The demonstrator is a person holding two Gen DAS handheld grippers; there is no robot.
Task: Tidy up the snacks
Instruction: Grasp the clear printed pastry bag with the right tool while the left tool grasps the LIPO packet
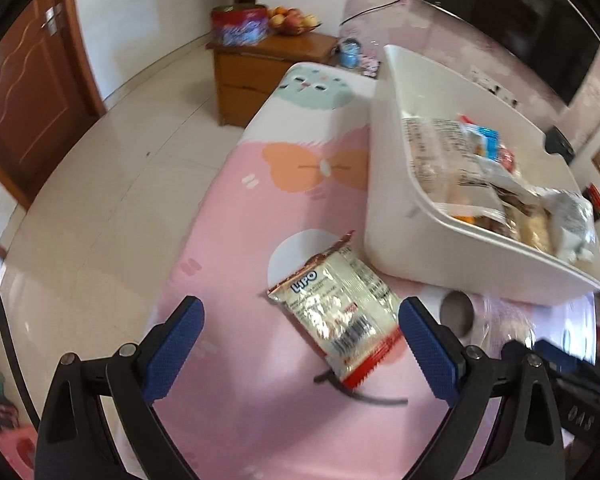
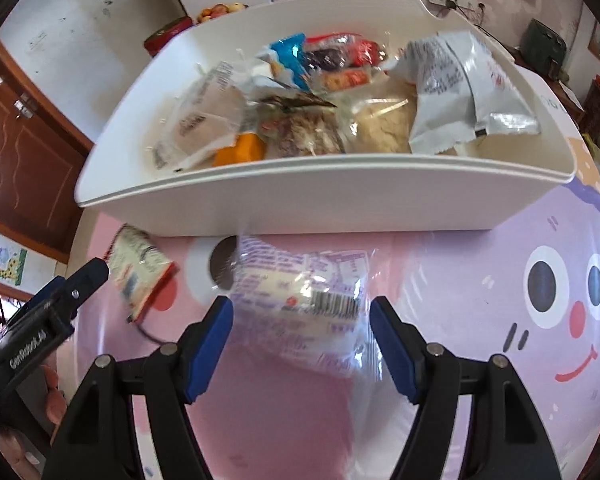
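Note:
A white bin (image 1: pixel 392 184) holding several wrapped snacks stands on the pink cartoon table cover (image 1: pixel 260 420); it also shows in the right wrist view (image 2: pixel 284 208). A Lipo snack packet (image 1: pixel 340 308) lies flat in front of the bin, between the blue pads of my open left gripper (image 1: pixel 300 330), nearer the right pad. The packet also shows in the right wrist view (image 2: pixel 138 276). My right gripper (image 2: pixel 302 326) is open around a clear, blurred snack packet (image 2: pixel 308 300) with purple print, just in front of the bin; whether the pads touch it I cannot tell.
A wooden cabinet (image 1: pixel 260 68) with a red tin (image 1: pixel 240 24) and a fruit bowl (image 1: pixel 292 20) stands beyond the table's far end. A brown door (image 1: pixel 32 92) is at the left. A thin dark cord (image 1: pixel 364 396) lies under the Lipo packet's near end.

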